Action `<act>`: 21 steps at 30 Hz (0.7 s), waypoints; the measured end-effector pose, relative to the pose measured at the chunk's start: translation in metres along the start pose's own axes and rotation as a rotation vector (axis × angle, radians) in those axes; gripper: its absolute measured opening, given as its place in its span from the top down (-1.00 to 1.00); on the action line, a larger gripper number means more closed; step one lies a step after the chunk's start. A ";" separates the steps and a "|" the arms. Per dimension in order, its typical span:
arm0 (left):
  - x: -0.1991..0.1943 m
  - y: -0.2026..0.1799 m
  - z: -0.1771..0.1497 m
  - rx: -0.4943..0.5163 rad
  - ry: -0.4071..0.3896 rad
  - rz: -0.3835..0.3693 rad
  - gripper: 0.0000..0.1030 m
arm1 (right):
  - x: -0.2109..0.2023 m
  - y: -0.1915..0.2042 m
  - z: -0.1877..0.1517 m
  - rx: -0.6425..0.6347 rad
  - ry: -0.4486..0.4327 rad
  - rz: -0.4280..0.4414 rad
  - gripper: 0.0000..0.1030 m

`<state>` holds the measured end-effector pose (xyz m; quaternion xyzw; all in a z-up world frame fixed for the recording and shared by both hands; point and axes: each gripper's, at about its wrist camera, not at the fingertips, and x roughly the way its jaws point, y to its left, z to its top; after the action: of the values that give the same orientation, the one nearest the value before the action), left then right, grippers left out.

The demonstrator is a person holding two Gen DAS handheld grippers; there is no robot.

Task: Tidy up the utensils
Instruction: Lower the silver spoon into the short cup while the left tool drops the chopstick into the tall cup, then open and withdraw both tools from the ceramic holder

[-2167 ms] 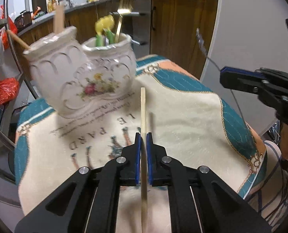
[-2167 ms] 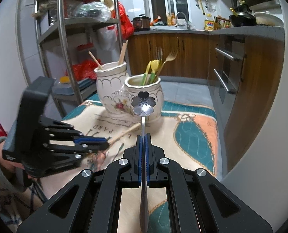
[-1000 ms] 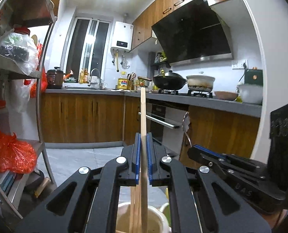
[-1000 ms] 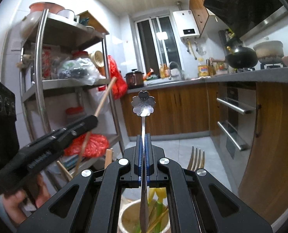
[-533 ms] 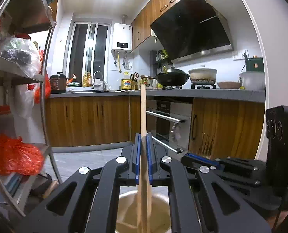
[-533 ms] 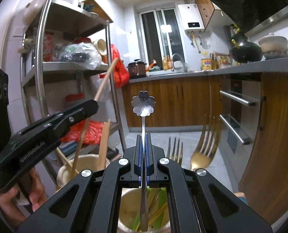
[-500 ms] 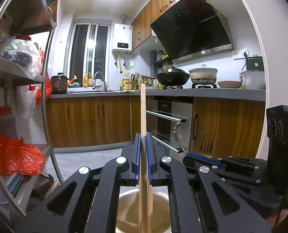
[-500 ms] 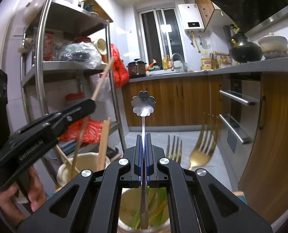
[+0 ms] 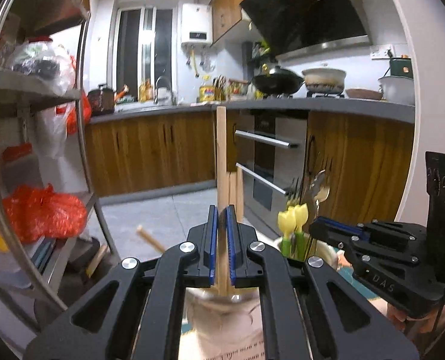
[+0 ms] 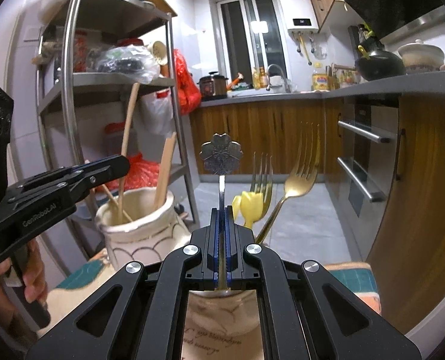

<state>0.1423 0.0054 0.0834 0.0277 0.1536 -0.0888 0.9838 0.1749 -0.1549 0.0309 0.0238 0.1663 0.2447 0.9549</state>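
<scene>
Drop-off step. Left tongs (image 9: 221, 234) slightly parted around chopstick (image 9: 221, 162) w/ tip in left jar (image 10: 138, 225). Right tongs (image 10: 222, 237) clamped on flower spoon (image 10: 221, 153) over right jar (image 10: 222, 309). Next: let go both, lift clear.

A home kitchen: wood-fronted base cabinets (image 9: 150, 153) under a grey countertop (image 9: 327, 106), a black wok (image 9: 278, 82) below a black range hood (image 9: 306, 15), a white wall-mounted water heater (image 10: 300, 19), and a steel shelving rack (image 10: 72, 90).

Upright wooden stick (image 9: 221, 162) in the cream jar (image 10: 138, 228); upright flower-ended metal utensil (image 10: 221, 162) over the neighbouring holder.
</scene>
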 end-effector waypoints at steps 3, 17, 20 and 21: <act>-0.002 0.007 -0.004 -0.034 0.031 -0.005 0.88 | 0.001 0.003 -0.001 -0.013 0.014 -0.004 0.92; 0.008 0.013 -0.016 -0.057 0.107 -0.015 0.88 | 0.028 0.019 0.002 -0.031 0.105 0.016 0.91; 0.010 0.016 -0.018 -0.064 0.117 -0.010 0.88 | 0.032 0.020 0.003 -0.024 0.117 0.011 0.91; 0.010 0.016 -0.018 -0.069 0.116 -0.012 0.89 | 0.032 0.020 0.003 -0.021 0.119 0.010 0.90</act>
<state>0.1495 0.0212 0.0640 -0.0018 0.2132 -0.0874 0.9731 0.1931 -0.1219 0.0263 0.0000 0.2201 0.2524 0.9423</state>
